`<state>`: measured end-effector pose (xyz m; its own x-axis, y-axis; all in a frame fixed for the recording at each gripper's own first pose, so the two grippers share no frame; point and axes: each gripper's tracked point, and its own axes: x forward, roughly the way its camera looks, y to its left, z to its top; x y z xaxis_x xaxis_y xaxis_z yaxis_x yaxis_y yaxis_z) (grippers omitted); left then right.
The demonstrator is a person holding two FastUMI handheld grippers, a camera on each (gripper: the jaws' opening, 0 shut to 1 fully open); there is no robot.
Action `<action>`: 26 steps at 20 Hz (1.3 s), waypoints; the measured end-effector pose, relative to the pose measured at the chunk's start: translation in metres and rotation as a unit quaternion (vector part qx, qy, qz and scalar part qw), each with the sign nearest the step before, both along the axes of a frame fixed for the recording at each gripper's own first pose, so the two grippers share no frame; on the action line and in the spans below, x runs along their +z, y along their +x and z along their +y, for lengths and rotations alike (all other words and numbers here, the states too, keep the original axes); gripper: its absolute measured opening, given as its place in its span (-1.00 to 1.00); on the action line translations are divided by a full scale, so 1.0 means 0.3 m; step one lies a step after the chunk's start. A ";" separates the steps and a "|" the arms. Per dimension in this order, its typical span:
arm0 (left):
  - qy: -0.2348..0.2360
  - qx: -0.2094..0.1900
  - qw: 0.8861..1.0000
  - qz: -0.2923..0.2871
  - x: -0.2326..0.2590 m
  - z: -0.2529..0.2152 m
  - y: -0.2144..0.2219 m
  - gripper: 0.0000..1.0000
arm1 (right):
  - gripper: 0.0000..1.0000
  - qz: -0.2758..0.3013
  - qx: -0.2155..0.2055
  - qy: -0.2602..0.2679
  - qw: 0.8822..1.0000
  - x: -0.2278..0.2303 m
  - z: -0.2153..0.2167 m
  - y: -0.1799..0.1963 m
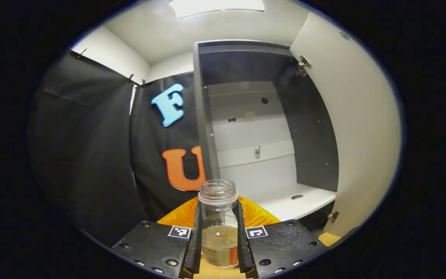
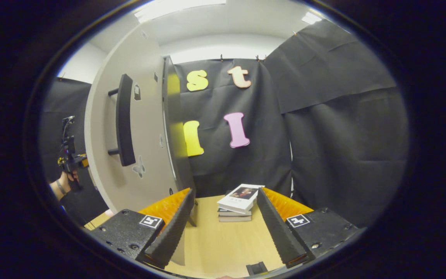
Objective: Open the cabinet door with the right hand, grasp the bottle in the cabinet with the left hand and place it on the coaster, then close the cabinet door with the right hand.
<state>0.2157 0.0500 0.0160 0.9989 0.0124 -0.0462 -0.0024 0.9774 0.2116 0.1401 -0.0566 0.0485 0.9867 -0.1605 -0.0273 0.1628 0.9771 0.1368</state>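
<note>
Pale wood-grain counter (image 2: 223, 240), seen in the right gripper view. A short stack of books (image 2: 239, 203) with a white, picture-fronted cover on top lies directly on it toward the far edge, near the black cloth wall. A small dark object (image 2: 256, 268), too cropped to identify, rests at the counter's near edge. The white cabinet shelf (image 1: 296, 203), in the left gripper view, is bare apart from a small round hole.

Left gripper view: camera rides behind its own fingers (image 1: 194, 240), facing the open cabinet (image 1: 254, 128) just ahead, door (image 1: 358, 128) swung out to the right. Right gripper view: camera faces the same door's (image 2: 130, 128) outer face, close on its left, with the table (image 2: 223, 240) below.
</note>
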 end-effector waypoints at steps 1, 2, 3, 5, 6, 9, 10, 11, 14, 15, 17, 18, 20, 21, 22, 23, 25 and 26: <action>0.014 0.022 1.000 -0.006 -0.028 0.059 -0.045 -0.27 | 0.99 -0.004 -0.003 -0.010 1.000 0.020 0.002 -0.004; 0.020 0.045 0.999 -0.002 -0.079 0.109 -0.087 -0.27 | 1.00 -0.007 -0.006 -0.019 1.000 0.037 0.004 -0.007; 0.024 0.061 0.998 0.003 -0.130 0.149 -0.129 -0.27 | 1.00 -0.010 -0.008 -0.025 1.000 0.054 0.015 -0.010; 0.031 0.095 0.995 0.005 -0.216 0.221 -0.211 -0.26 | 0.99 -0.017 -0.001 -0.029 0.999 0.084 0.051 -0.012; 0.028 0.109 0.994 0.008 -0.256 0.255 -0.247 -0.27 | 0.99 -0.018 0.004 -0.030 0.999 0.095 0.069 -0.007; 0.022 0.152 0.988 0.017 -0.392 0.331 -0.346 -0.26 | 0.99 -0.026 0.020 -0.024 0.999 0.108 0.120 -0.004; 0.023 0.166 0.986 0.018 -0.434 0.354 -0.375 -0.27 | 0.99 -0.024 0.017 -0.023 0.999 0.107 0.126 -0.005; 0.028 0.178 0.983 0.019 -0.473 0.373 -0.397 -0.27 | 0.99 -0.023 0.010 -0.023 0.999 0.111 0.122 -0.010; 0.031 0.176 0.983 0.046 -0.630 0.369 -0.461 -0.27 | 0.99 -0.024 -0.002 -0.022 0.999 0.137 0.127 -0.015; 0.022 0.173 0.983 0.053 -0.661 0.361 -0.476 -0.27 | 0.99 -0.023 -0.008 -0.020 1.000 0.139 0.123 -0.019; 0.008 0.179 0.982 0.058 -0.708 0.370 -0.507 -0.27 | 0.99 -0.024 -0.022 -0.019 0.999 0.146 0.118 -0.039; 0.002 0.183 0.981 0.058 -0.728 0.379 -0.516 -0.27 | 0.99 -0.023 -0.026 -0.020 0.999 0.148 0.120 -0.049; 0.003 0.187 0.980 0.060 -0.758 0.393 -0.530 -0.27 | 0.99 -0.016 -0.033 -0.024 0.999 0.143 0.125 -0.069; 0.002 0.187 0.980 0.063 -0.777 0.394 -0.533 -0.27 | 1.00 -0.012 -0.037 -0.026 0.999 0.137 0.123 -0.077; -0.001 0.187 0.980 0.064 -0.790 0.396 -0.539 -0.27 | 1.00 -0.010 -0.040 -0.028 0.999 0.139 0.125 -0.085; -0.006 0.186 0.981 0.060 -0.795 0.400 -0.550 -0.27 | 1.00 -0.010 -0.042 -0.029 0.999 0.141 0.127 -0.091; -0.021 0.186 0.981 0.044 -0.799 0.406 -0.566 -0.27 | 0.99 -0.008 -0.046 -0.032 0.998 0.144 0.129 -0.099; -0.019 0.187 0.981 0.039 -0.802 0.410 -0.568 -0.27 | 1.00 -0.007 -0.047 -0.034 0.998 0.144 0.129 -0.102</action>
